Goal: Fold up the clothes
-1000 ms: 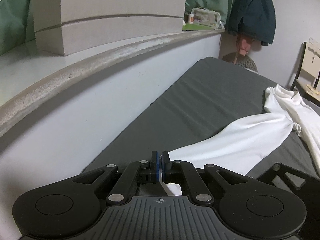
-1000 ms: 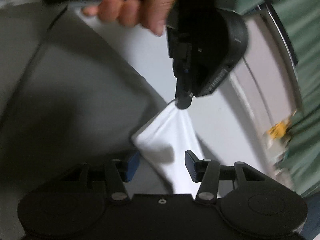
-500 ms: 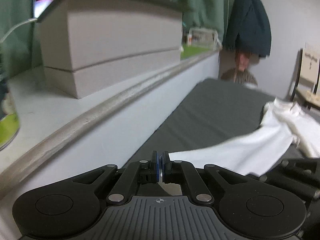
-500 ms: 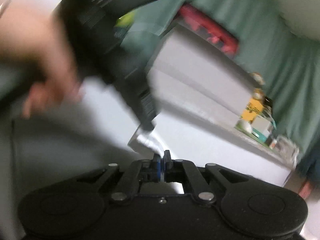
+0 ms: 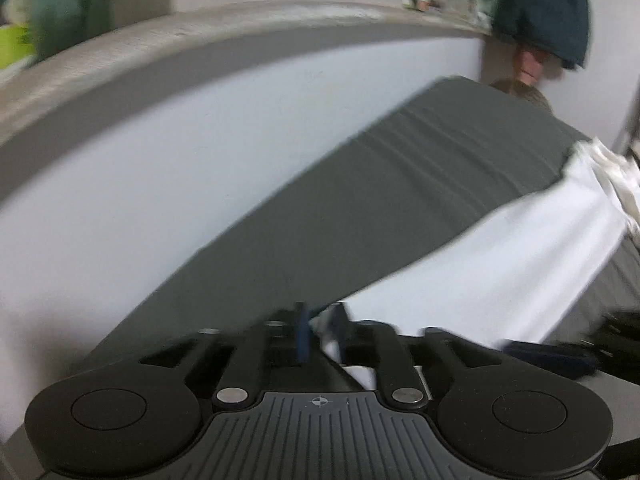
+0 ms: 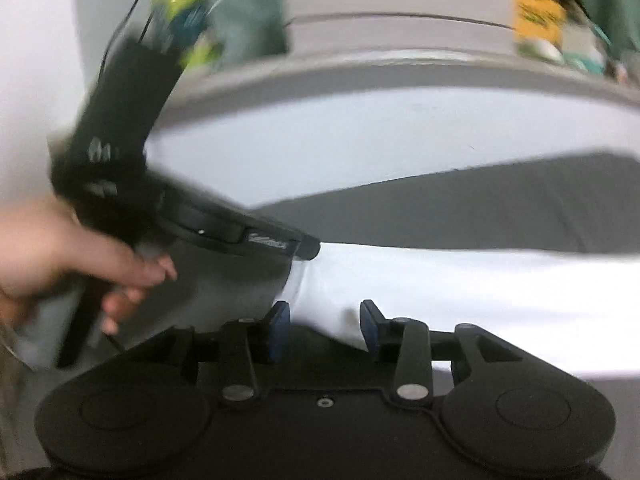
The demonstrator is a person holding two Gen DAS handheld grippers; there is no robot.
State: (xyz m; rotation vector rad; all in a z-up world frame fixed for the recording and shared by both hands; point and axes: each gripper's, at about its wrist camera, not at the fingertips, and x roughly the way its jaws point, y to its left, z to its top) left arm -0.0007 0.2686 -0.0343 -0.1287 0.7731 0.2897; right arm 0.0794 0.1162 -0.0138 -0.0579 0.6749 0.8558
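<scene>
A white garment (image 5: 500, 264) lies stretched along a dark grey mattress (image 5: 400, 200). My left gripper (image 5: 320, 320) hangs low over the near end of it. Its jaws are opening, with a corner of cloth beside the right pad and a gap showing. One of the right gripper's fingers (image 5: 548, 354) shows at the lower right. In the right wrist view, my right gripper (image 6: 324, 316) is also opening, and the white garment (image 6: 480, 300) lies loosely between its blue pads. The left gripper (image 6: 308, 249), held by a hand (image 6: 60, 264), has its tip at the cloth's edge.
A white wall (image 5: 200, 160) runs along the mattress's far side, topped by a grey ledge (image 5: 200, 36) with pale boxes and small items. A dark green garment (image 5: 548, 12) hangs at the far corner. The grey mattress (image 6: 480, 208) stretches away to the right.
Both grippers were shut on the cloth half a second ago and now stand parted. The left one has dipped toward the mattress. The right one has rolled level, and the cloth has dropped flatter.
</scene>
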